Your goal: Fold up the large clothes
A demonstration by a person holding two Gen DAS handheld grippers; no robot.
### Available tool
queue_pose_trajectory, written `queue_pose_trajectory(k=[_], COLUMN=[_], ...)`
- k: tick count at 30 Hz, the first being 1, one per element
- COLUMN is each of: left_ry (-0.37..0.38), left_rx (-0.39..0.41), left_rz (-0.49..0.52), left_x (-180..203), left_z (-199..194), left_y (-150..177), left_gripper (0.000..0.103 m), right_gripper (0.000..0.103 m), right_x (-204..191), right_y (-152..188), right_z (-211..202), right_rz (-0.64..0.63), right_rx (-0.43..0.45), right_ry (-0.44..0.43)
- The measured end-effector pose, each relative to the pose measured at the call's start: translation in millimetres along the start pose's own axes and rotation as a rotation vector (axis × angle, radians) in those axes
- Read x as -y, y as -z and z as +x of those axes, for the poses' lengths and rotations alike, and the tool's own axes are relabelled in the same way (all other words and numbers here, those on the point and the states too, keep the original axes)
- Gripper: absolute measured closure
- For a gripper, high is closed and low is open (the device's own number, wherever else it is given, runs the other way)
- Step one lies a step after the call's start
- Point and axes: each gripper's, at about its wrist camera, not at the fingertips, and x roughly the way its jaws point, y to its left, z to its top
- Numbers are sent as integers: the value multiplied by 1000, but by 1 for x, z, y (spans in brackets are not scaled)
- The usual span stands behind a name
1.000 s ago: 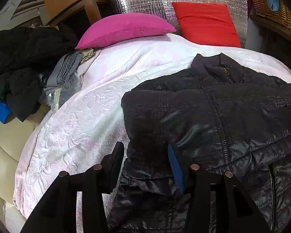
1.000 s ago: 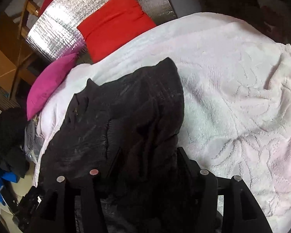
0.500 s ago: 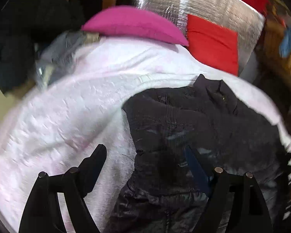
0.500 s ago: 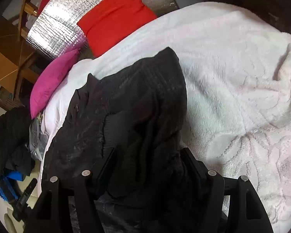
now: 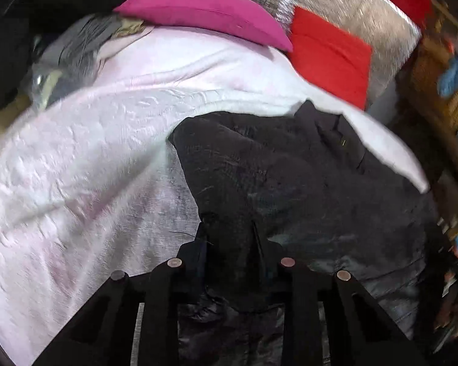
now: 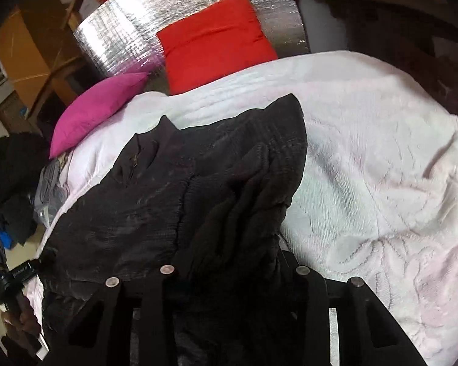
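Left gripper (image 5: 229,238): jaws closing, narrow; black fabric of the jacket lies between the fingers, at the garment's left border beside bare bedspread.
Jacket (image 5: 290,177): black padded jacket spread on the white bedspread (image 5: 91,167); collar toward the pillows at the bed's far edge, hem toward the person. Long axis runs away from both grippers.
Right gripper (image 6: 232,244): jaws closing, narrow; a bunched ridge of jacket fabric lies between them, at the garment's right border.
Key relation: each gripper sits on its own near side of the hem end; the collar end lies straight ahead.
Judgement: a hem-to-collar fold is likely; uneven lift could skew the fold.
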Motion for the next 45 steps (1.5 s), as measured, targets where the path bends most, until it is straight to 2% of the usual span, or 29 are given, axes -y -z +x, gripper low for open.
queue_pose_trajectory(k=[1, 2, 3, 4, 5, 7, 9, 13, 17, 23, 26, 33, 45], left_ry=[-25, -78, -137, -178, -206, -247, -274, -256, -250, -249, -248, -260, -257], left_rx=[-14, -31, -17, 4, 23, 70, 141, 246, 305, 327, 347, 357, 356], left_rz=[15, 38, 60, 79, 98, 122, 115, 91, 115, 176, 197, 243, 238], left_x=[2, 5, 8, 12, 15, 20, 21, 20, 33, 46, 54, 63, 63], left_z=[4, 9, 9, 7, 4, -5, -19, -44, -51, -54, -59, -58, -59], left_y=[0, 2, 3, 3, 2, 1, 0, 2, 7, 19, 23, 27, 27], left_gripper=[64, 50, 38, 34, 31, 31, 31, 30, 26, 26, 26, 26, 26], right_gripper=[60, 56, 47, 42, 41, 36, 36, 35, 35, 35, 35, 35, 35], right_x=[0, 2, 6, 9, 10, 6, -4, -22, -44, -78, -89, -103, -109], right_y=[1, 3, 5, 6, 4, 2, 3, 2, 3, 7, 11, 13, 14], right_z=[4, 13, 20, 21, 19, 11, -3, -36, -67, -91, -104, -109, -109], right_rz=[-15, -19, -3, 10, 16, -15, -66, -126, -193, -287, -327, -355, -358], right_rx=[-23, -66, -98, -99, -97, -85, -38, 60, 150, 218, 251, 281, 297], right_ry=[11, 26, 36, 40, 52, 74, 143, 208, 303, 417, 442, 456, 463])
